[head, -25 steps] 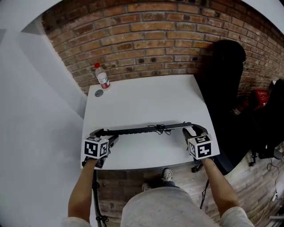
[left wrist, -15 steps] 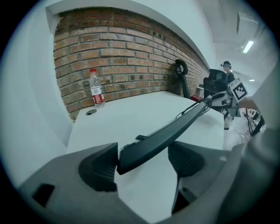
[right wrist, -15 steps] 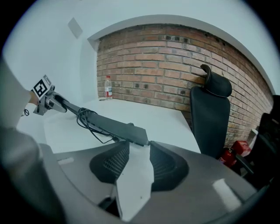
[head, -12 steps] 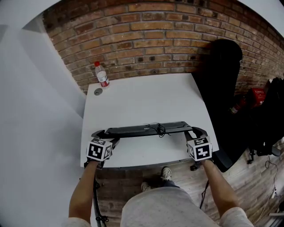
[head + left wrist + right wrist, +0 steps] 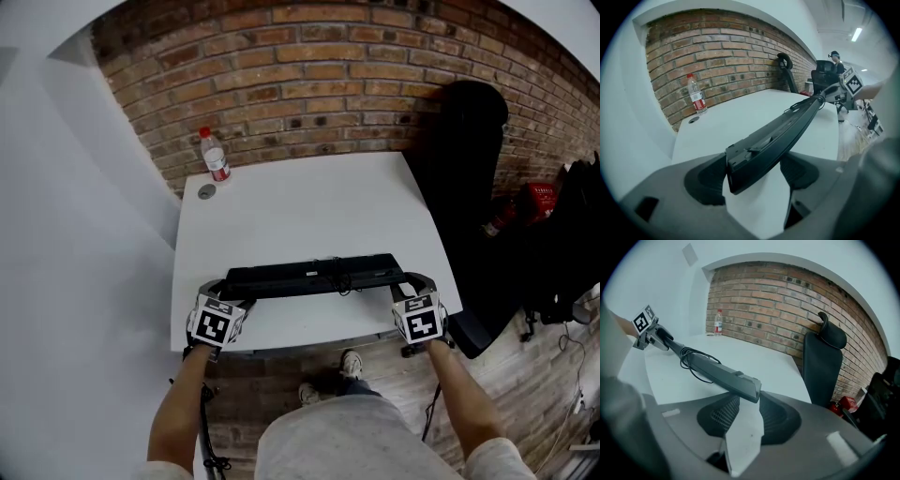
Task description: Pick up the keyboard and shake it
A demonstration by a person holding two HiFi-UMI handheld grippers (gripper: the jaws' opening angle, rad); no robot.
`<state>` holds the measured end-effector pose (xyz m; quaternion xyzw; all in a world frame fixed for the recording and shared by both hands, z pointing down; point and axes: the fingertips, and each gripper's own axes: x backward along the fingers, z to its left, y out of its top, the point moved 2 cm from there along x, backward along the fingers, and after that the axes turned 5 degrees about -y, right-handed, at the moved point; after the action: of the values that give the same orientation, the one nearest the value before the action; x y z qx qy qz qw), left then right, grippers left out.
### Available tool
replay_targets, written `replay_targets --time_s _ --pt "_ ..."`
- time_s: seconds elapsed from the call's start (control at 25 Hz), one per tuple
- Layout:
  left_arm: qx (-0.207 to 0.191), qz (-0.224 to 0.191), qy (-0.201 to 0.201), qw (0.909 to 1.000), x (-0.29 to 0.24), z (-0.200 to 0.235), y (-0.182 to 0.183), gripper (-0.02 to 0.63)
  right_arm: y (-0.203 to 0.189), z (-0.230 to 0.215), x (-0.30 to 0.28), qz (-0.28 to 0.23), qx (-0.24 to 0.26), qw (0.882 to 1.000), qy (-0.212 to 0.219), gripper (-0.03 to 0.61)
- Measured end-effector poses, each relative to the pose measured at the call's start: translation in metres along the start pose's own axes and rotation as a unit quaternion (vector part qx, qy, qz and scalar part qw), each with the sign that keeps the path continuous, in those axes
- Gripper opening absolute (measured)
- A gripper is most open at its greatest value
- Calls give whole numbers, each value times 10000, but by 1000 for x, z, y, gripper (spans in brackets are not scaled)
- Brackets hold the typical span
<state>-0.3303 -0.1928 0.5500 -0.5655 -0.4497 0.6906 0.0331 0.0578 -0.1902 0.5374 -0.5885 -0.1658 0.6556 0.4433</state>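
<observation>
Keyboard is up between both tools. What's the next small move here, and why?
Probably a short up-and-down shake, both ends moving together. The keyboard appears lifted off the table, one end clamped in the left tool, the other in the right tool, whose jaws have just been closing on it. Keep it small: the cable dangles loose.
</observation>
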Motion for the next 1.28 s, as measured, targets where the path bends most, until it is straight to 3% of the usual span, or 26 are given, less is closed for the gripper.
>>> replay_targets --time_s 0.48,0.76,1.0,1.28 --pt "-585 143 -16 9982 -8 -6 -15 353 -14 10 3 184 943 9949 -306 137" --pt "-878 320 -273 9953 -11 -11 -26 364 -24 15 1 352 1283 9899 -496 138" --pt "-968 516 -601 9921 -10 -13 -31 377 -31 19 0 479 1560 9848 -591 140" --pt "-926 636 -681 9913 -15 -16 -37 382 -43 22 -4 620 1842 9792 -577 152"
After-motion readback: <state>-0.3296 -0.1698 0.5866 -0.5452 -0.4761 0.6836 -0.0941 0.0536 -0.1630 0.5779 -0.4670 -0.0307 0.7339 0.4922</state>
